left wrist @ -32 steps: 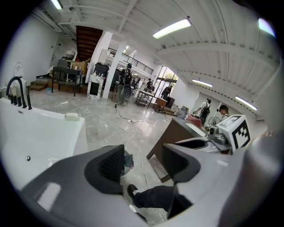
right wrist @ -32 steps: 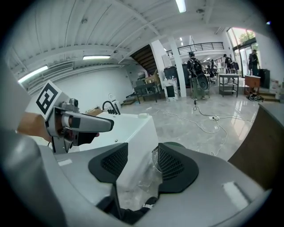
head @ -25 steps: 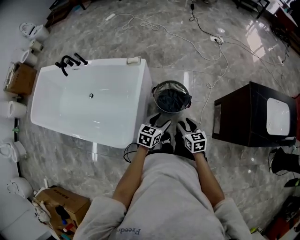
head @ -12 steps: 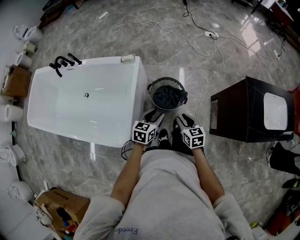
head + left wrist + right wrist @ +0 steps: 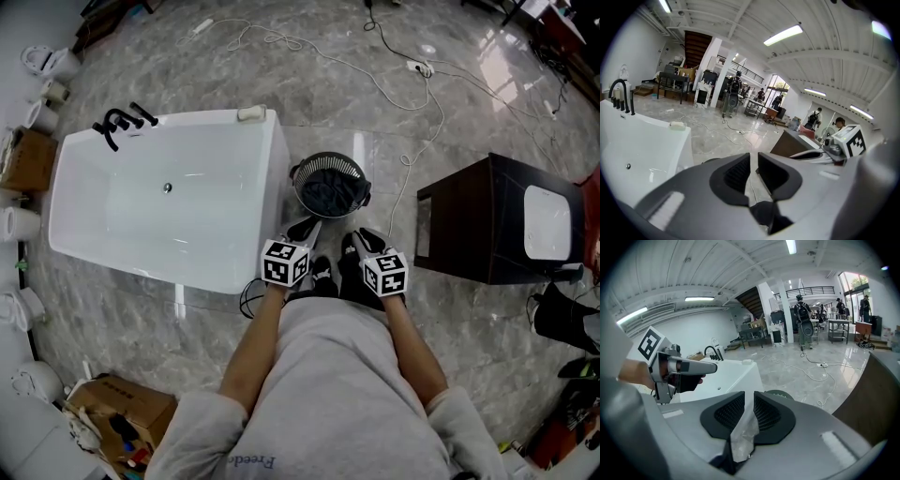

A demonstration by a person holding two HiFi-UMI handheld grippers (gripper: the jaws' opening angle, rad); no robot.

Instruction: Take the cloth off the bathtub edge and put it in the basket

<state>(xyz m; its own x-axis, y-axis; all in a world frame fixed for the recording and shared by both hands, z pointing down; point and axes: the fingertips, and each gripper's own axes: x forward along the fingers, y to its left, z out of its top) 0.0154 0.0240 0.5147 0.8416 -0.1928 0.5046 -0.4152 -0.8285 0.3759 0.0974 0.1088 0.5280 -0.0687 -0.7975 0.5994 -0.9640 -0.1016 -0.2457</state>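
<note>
- My left claw [image 5: 753,158] has just been closing. Its jaws are drawn almost together with only a thin slit between them, and nothing is in that slit.
- My right claw [image 5: 749,398] has been closing too. Its jaws stand nearly pressed together and pinch nothing. A pale patch shows through the gap, which I take for the shiny floor [image 5: 375,103], though the view is too poor there to be certain.
- Both claws are held side by side in front of my body, pointing forward and down toward the basket [image 5: 330,159], close to it but not touching it.
- The cloth [image 5: 330,195] is a dark bundle lying inside the basket.
- The basket is round and dark. It stands on the floor just beside the short end of the white bathtub [image 5: 216,225].
- A black tap [image 5: 117,127] sits at the far corner of the bathtub, and a small pale object [image 5: 250,113] rests on the rim near the basket's end.
- A dark cabinet [image 5: 469,230] stands to the right of the basket, well apart from it.
- White cables [image 5: 394,89] trail across the floor beyond.
</note>
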